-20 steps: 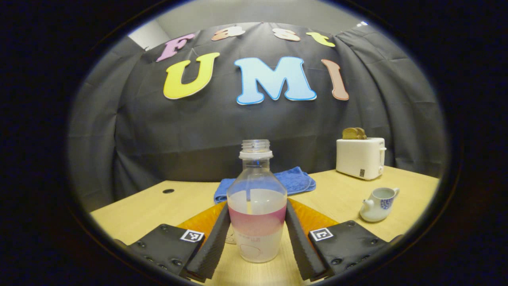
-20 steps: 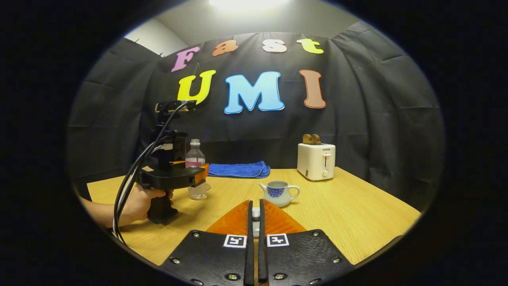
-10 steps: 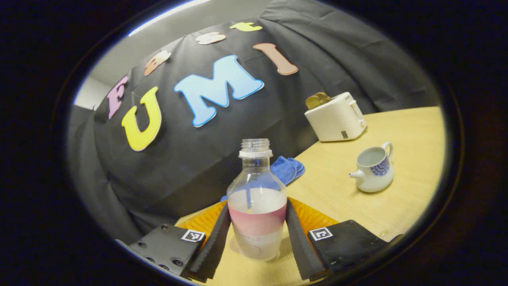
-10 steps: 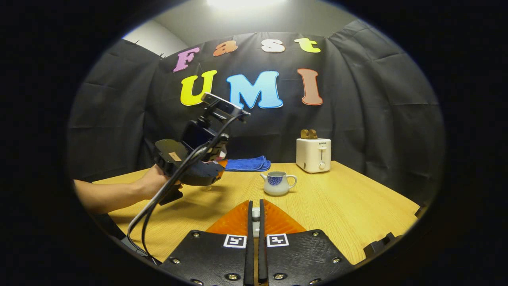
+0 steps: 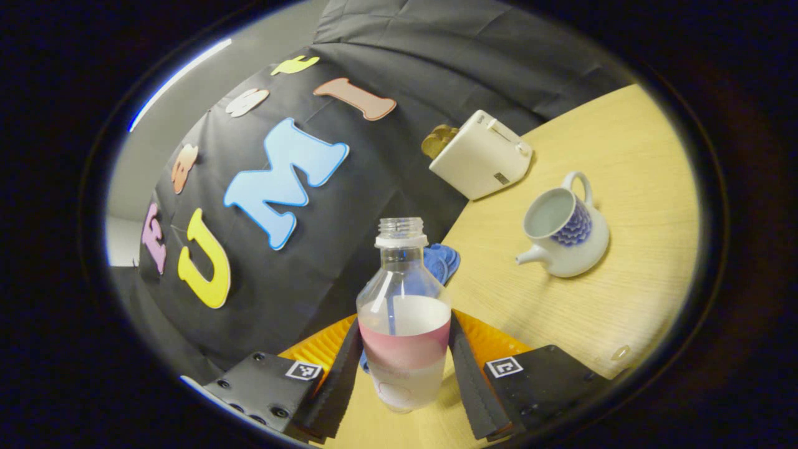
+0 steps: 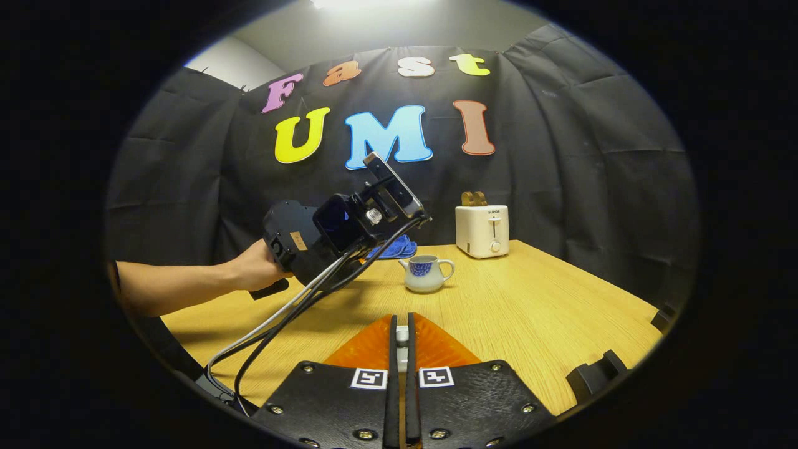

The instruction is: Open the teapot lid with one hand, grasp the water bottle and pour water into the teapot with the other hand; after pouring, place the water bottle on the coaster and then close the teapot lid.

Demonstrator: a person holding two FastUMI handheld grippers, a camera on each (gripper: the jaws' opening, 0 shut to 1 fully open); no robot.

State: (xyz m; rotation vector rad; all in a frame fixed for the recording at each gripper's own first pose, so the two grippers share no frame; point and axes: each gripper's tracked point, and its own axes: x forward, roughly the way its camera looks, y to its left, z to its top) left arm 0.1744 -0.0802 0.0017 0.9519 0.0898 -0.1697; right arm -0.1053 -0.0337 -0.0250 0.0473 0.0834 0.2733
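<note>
My left gripper (image 5: 405, 324) is shut on the clear water bottle (image 5: 404, 349), its fingers pressing both sides at the pink label. The bottle is uncapped, about half full, lifted off the table and tilted towards the teapot (image 5: 564, 232). This white teapot with a blue pattern stands open to the right, its spout pointing left. In the right gripper view a hand (image 6: 255, 274) holds the left gripper (image 6: 340, 234) in the air just left of the teapot (image 6: 426, 275). My right gripper (image 6: 402, 319) is low over the near table, shut on a small white piece, apparently the teapot lid (image 6: 403, 340).
A white toaster (image 6: 481, 231) with bread slices stands at the back right of the wooden table (image 6: 530, 312). A folded blue towel (image 6: 389, 249) lies at the back by the cloth wall. Cables hang from the left gripper down to the table's near left edge.
The left gripper has lifted the bottle off the table, carried it right towards the teapot and tilted it. The right gripper stays shut and has barely moved.
</note>
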